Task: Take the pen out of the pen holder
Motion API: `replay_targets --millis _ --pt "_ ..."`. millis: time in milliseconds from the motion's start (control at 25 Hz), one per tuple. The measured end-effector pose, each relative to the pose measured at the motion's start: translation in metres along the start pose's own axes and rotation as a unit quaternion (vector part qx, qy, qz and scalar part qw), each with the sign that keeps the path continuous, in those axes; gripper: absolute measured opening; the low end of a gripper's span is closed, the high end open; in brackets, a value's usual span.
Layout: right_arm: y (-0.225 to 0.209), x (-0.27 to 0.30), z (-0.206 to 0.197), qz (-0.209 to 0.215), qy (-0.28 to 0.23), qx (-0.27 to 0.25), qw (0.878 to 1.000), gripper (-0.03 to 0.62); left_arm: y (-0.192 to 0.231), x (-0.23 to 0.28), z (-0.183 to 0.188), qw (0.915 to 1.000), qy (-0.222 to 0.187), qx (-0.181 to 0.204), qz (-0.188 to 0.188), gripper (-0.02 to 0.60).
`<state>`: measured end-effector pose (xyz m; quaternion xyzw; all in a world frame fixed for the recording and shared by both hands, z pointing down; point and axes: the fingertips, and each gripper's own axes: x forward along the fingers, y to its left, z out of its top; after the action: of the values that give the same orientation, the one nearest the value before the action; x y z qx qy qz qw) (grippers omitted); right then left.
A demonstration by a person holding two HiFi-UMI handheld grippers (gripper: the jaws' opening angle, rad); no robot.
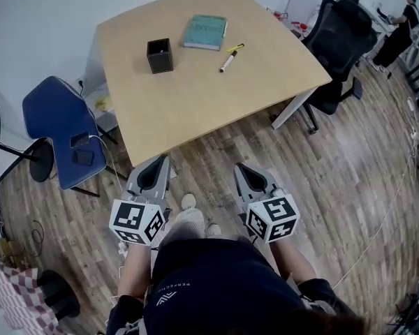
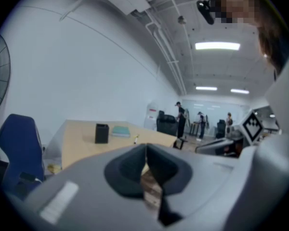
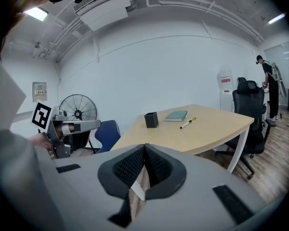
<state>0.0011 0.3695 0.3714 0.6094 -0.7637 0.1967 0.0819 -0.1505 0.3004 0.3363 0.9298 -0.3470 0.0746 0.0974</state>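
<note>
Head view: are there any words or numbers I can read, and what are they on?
No text here can be read clearly.
Dark shirt: small white print beside a logo, too small to read.
Teal book: cover print too blurred to read.
Marker cubes: black-and-white square patterns only, no words.

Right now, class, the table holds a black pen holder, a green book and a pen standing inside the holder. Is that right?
No. The pen lies flat on the table, beside the green book, outside the black pen holder; the head view shows it.
</note>
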Motion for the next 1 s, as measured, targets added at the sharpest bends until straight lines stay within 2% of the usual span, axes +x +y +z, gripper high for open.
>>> replay_targets --millis 200,560,760,1000 --pt "0.003 0.042 0.02 -0.001 0.0 -0.006 1.0 0.002 0.033 0.02 0.012 0.9999 -0.009 0.006 -0.007 0.018" --pt "0.004 0.121 0.055 -0.007 0.006 -0.008 1.0 0.002 0.092 0.068 0.023 0.9995 0.0 0.0 -0.033 0.025" --pt "0.008 0.159 0.062 -0.014 0.015 -0.013 1.0 0.002 0.122 0.09 0.027 0.9987 0.001 0.007 -0.05 0.087" --pt "0.002 0.193 0.076 -0.026 0.019 -0.02 0.999 0.002 0.154 0.118 0.032 0.9986 0.008 0.015 -0.051 0.107"
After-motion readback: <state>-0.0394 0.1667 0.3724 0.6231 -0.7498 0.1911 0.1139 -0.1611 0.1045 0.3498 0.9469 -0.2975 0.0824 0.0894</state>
